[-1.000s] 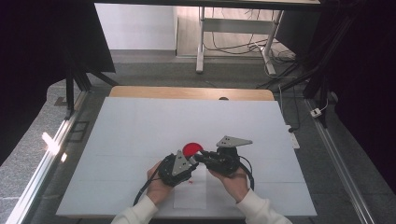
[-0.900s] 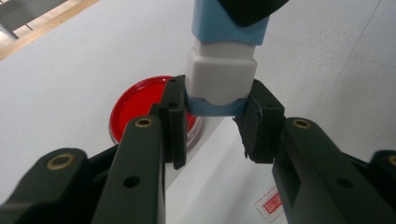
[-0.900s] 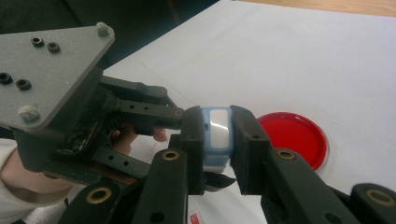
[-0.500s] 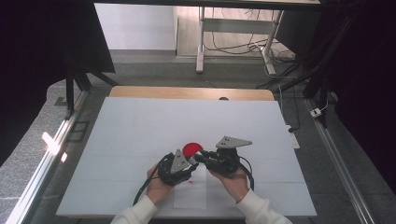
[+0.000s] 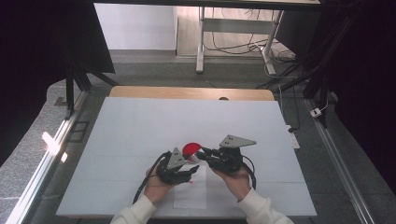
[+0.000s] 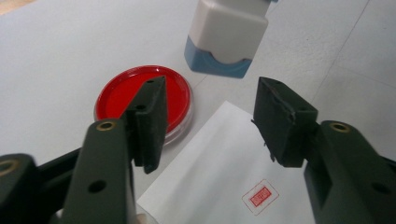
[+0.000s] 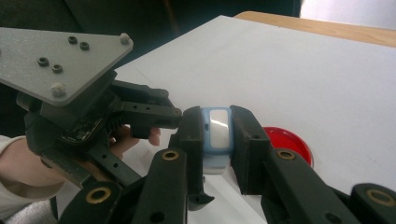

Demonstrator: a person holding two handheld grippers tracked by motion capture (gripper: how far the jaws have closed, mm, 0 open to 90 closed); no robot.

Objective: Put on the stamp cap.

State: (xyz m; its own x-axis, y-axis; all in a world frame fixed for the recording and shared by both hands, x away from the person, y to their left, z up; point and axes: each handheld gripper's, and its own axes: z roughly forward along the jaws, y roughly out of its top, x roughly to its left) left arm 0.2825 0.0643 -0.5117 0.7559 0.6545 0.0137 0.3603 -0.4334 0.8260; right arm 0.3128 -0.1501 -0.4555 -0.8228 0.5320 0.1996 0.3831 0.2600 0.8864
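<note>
White sheeting covers the table, with a strip of bare wood along its far edge and dark floor and desk legs beyond.

On the right gripper the two black jaws are clamped on a self-inking stamp, its light blue and white body pinched between the pads. In the left gripper view the same stamp hangs just above the table, white housing over a blue base, a little beyond a sheet of white paper.

That paper lies flat at the near side of the table; in the high view it sits between the person's two wrists. A small red rectangular imprint shows on the sheet, close to the inner side of the left gripper's right-hand jaw as that camera sees it.

On the left gripper the jaws stand well apart and hold nothing; they hover over the far corner of the paper. Just beyond its left-hand jaw lies a round red ink pad in a clear shallow dish, resting on the table beside the paper's edge. From above, the ink pad sits just ahead of both grippers, between their tips.

Both hands come in from the near edge, white sleeves at the wrists, the left hand and right hand close together, with the grippers angled toward each other.
</note>
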